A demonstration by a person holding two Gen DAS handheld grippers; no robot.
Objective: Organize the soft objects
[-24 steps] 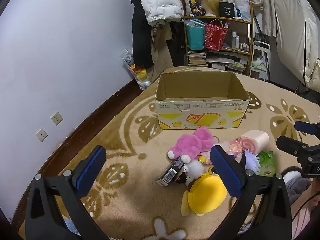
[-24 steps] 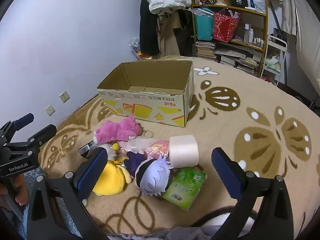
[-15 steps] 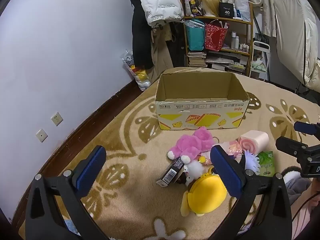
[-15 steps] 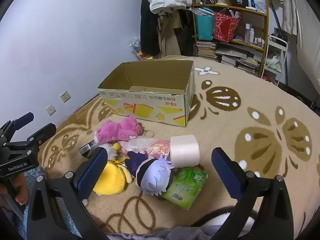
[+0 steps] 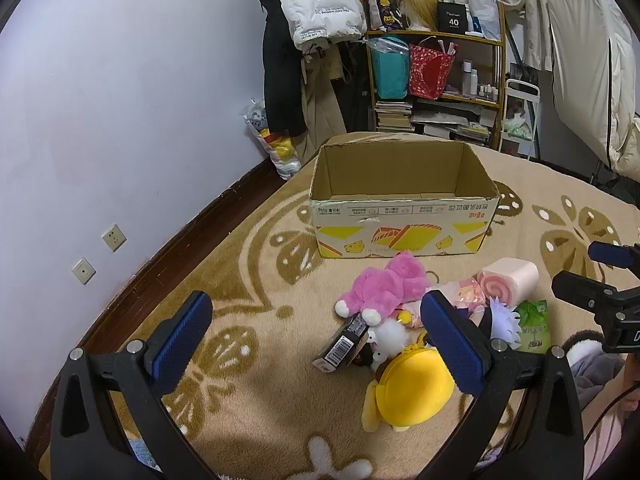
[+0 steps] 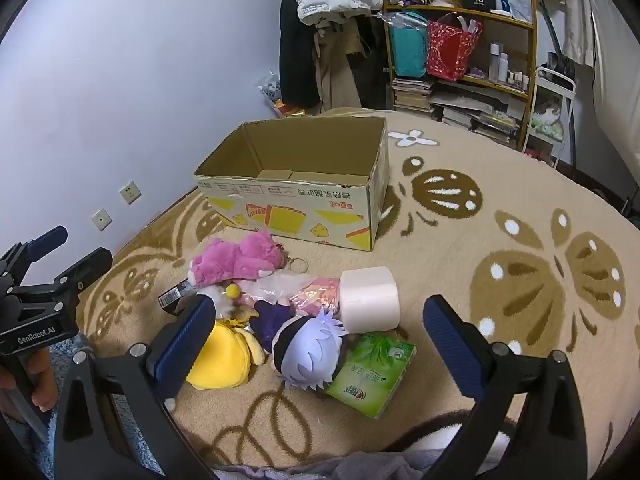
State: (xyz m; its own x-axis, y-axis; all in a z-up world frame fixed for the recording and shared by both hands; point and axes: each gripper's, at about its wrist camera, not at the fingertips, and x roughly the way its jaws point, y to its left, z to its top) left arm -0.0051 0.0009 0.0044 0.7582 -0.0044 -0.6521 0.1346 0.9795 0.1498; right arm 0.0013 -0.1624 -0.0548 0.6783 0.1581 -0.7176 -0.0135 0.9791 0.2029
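- Holding a gripper in each hand, we kept both above the rug (image 6: 500, 216), angled down at a pile of soft toys.
- Our left gripper (image 5: 316, 340) had its jaws spread wide, with nothing between the blue pads (image 5: 182, 338).
- Our right gripper (image 6: 320, 340) was likewise wide apart and gripped nothing; the toys lay below it on the rug, not between its pads.
- The cardboard box (image 6: 296, 216) stood open-topped on the rug beyond the pile, apart from it, and no toy showed inside.
- A pink plush (image 6: 236, 258) lay nearest the box, with a key ring beside it.
- A yellow plush (image 6: 222, 362) lay at the near end of the pile, just beside a white-haired doll (image 6: 306, 350).
- The doll's head touched a green tissue pack (image 6: 372, 374), which lay flat on the rug.
- A pink roll cushion (image 6: 370, 298) lay on its side just behind the tissue pack, touching a plastic-wrapped toy (image 6: 296, 290).
- A small dark box with a barcode (image 5: 342, 346) lay at the left edge of the pile, partly under a small white plush (image 5: 386, 334).
- In the right wrist view, a hand (image 6: 36, 386) held the left gripper's handle at the picture's left edge.
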